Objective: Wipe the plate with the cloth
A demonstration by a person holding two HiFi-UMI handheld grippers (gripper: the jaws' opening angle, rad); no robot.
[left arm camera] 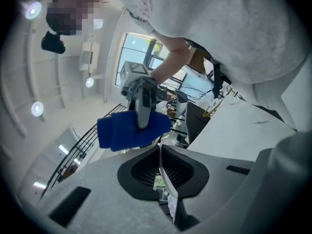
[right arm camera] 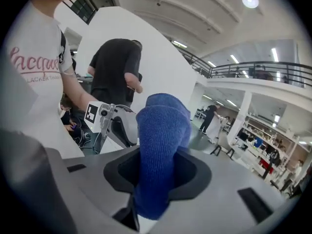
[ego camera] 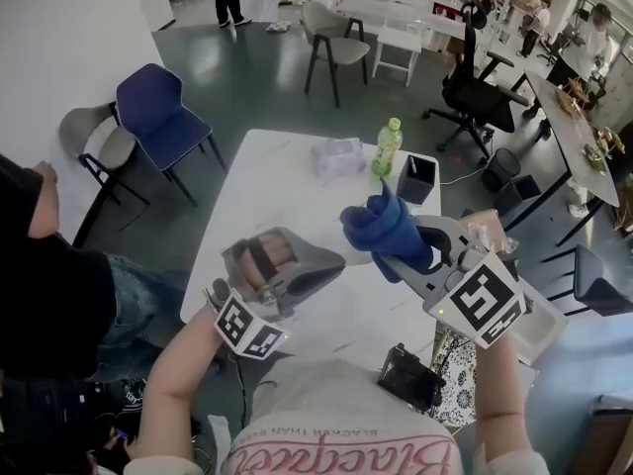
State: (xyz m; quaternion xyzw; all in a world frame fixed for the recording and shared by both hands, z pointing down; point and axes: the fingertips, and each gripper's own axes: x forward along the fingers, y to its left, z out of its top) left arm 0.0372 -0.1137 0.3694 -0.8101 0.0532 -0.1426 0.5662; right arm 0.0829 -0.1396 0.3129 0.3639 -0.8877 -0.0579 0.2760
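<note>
1. Left tool [ego camera: 328, 263]: clenched on the thin rim of the white plate [left arm camera: 171, 204], above the tabletop's [ego camera: 277, 181] near edge.
2. Right tool [right arm camera: 157, 179]: grasping the blue cloth [ego camera: 386, 228], in the air near the plate.

Open room lies over the middle of the white table [ego camera: 282, 191], which is bare from its left edge to the centre. Along the far edge, a clear bag [ego camera: 337, 156], a green bottle [ego camera: 386, 146] and a dark box [ego camera: 416, 179] stand in a row. Nearer, the left gripper [ego camera: 331, 262] holds the plate [left arm camera: 167, 185] on edge. The right gripper [ego camera: 391, 255], with its blue cloth [ego camera: 384, 228], leaves only a narrow gap between them. A person in dark clothes [ego camera: 49, 295], a blue chair [ego camera: 158, 117] and a grey chair [ego camera: 99, 146] crowd the table's left side.
</note>
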